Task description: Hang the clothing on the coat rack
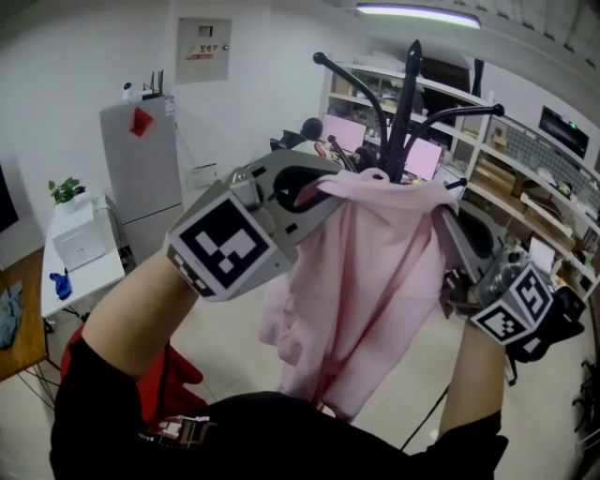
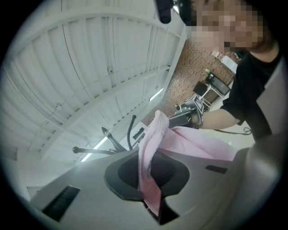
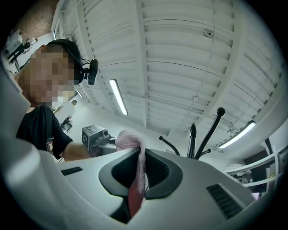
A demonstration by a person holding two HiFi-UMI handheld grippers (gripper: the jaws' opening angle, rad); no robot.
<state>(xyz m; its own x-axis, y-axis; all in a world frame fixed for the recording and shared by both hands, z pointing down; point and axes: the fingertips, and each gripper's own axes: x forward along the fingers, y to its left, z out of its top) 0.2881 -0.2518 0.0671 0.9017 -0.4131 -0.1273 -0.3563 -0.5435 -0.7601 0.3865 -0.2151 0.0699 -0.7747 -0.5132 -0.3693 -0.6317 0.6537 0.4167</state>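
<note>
The person is holding up a pink garment (image 1: 366, 272) by its top edge, stretching it between both hands, in front of the coat rack (image 1: 405, 103). The left tongs (image 1: 314, 192) are clamping a fold of the soft, finely ribbed cloth between their dark pads, and the right tongs (image 1: 445, 220) are pinching the opposite corner just as tightly. The rest of the garment is hanging down in loose, crumpled folds between the person's forearms. The coat rack is standing just behind the cloth, a slim black pole with curving arms that end in rounded knobs. Each pair of tongs is carrying a cube with bold black-and-white square markers (image 1: 225, 246). Behind them a tall grey refrigerator (image 1: 141, 159) is wearing a small red tag. A panel on the white wall (image 1: 203, 49) is showing a red-and-white label too small for me to read. To the left a white surface (image 1: 98, 272) is bearing a potted plant (image 1: 66, 190) and a white box (image 1: 80, 246). Open white shelving (image 1: 525, 178) is filling the right side, and a strip light (image 1: 417, 13) is glowing overhead.
</note>
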